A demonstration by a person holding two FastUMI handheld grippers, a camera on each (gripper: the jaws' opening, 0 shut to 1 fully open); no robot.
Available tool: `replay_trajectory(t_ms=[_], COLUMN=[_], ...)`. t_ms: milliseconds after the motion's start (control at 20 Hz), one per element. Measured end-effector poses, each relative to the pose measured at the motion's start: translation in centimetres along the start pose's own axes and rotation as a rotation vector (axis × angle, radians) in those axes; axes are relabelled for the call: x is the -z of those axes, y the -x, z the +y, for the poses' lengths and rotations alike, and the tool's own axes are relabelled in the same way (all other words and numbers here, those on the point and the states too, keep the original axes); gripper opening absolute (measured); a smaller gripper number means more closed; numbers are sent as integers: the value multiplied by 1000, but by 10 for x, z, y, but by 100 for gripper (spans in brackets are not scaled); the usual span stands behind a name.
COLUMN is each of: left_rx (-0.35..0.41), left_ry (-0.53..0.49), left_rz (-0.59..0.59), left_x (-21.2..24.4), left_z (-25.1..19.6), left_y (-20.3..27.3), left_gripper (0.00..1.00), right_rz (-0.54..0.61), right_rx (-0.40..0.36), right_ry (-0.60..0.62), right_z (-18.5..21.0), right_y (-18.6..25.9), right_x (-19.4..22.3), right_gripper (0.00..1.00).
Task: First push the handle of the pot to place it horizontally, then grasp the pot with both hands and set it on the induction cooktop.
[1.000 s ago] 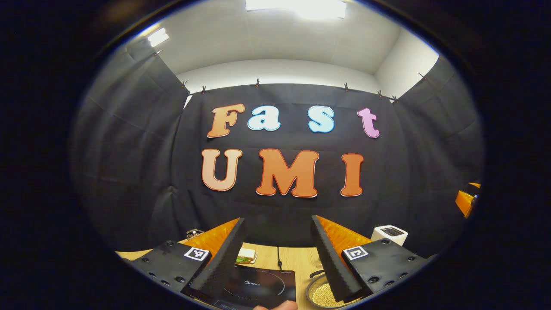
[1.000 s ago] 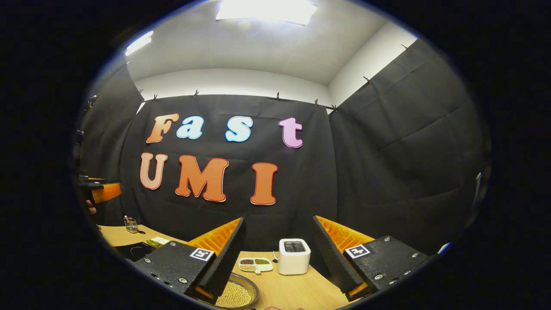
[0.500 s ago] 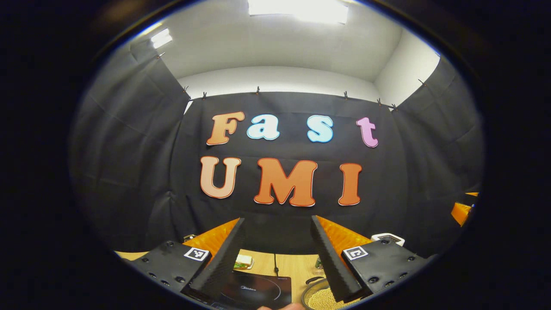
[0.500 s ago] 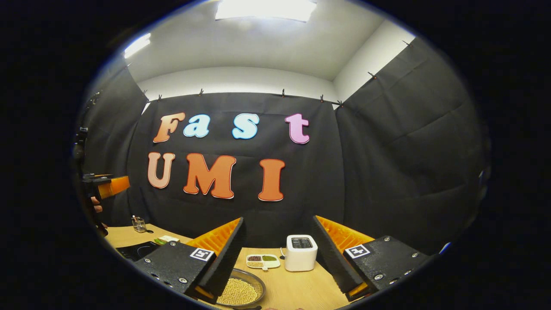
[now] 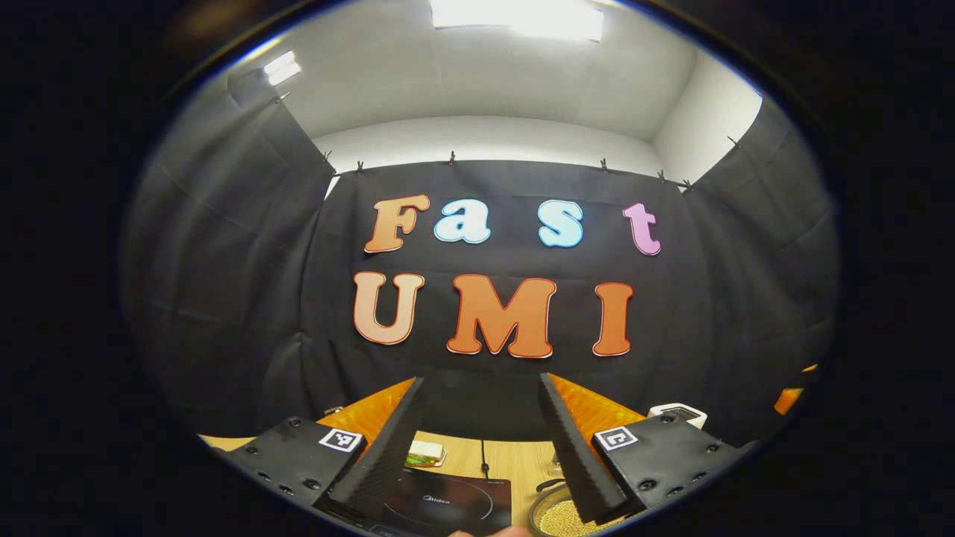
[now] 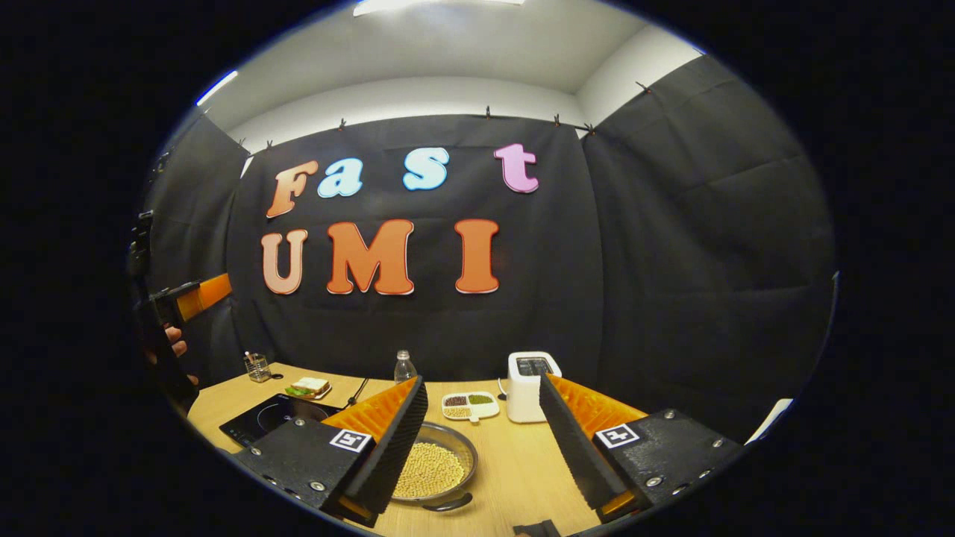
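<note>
The pot [image 6: 436,470] is a shallow metal pan of yellow beans on the wooden table [image 6: 515,477]. Its dark handle [image 6: 448,506] points toward the near edge. My right gripper [image 6: 481,382] hangs open above the table, and its left finger covers part of the pot's left side. The black induction cooktop [image 6: 272,418] lies left of the pot. In the left gripper view my left gripper [image 5: 481,382] stands open and high, with the cooktop [image 5: 448,506] and the pot's rim [image 5: 552,518] low between its fingers. Far left in the right gripper view, a hand holds the left gripper [image 6: 195,294] in the air.
A white toaster [image 6: 531,375] and a divided dish of beans [image 6: 468,404] stand behind the pot. A water bottle [image 6: 404,367], a sandwich on a plate [image 6: 308,388] and a small glass holder [image 6: 256,367] sit at the back left. Black cloth walls close the booth.
The right gripper's view has tipped downward, so the table, pot and cooktop sit higher and fuller in it. The left gripper has barely shifted. Both stay open.
</note>
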State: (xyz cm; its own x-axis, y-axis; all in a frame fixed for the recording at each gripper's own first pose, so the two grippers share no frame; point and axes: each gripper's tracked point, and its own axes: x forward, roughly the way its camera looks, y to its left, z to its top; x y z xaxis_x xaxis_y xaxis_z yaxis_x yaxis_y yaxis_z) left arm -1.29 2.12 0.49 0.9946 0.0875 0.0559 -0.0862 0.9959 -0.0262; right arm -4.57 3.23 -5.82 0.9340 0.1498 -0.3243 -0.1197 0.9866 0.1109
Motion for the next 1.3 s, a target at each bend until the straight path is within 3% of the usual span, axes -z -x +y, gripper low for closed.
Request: replay_trajectory(t_ms=[300,500,650,850,1000,1300], left_rx=[8,7,4,-4,-10,-26], left_ry=[30,25,43,54,63,62], left_rz=[5,13,24,45,63,104], left_x=[4,10,16,27,36,55], left_z=[8,16,23,36,42,54], left_y=[0,-2,-2,-4,-5,-15], left_gripper=[98,98,98,98,98,98], right_rz=[252,391,483,598,680,802], right_rx=[-28,-124,-142,-160,-194,-182], right_ry=[-90,-215,-270,-304,-368,-444], right_z=[16,47,60,71,86,98], right_y=[10,22,25,34,38,30], right_x=[63,99,126,159,180,216], right_gripper=[69,39,16,1,0,0])
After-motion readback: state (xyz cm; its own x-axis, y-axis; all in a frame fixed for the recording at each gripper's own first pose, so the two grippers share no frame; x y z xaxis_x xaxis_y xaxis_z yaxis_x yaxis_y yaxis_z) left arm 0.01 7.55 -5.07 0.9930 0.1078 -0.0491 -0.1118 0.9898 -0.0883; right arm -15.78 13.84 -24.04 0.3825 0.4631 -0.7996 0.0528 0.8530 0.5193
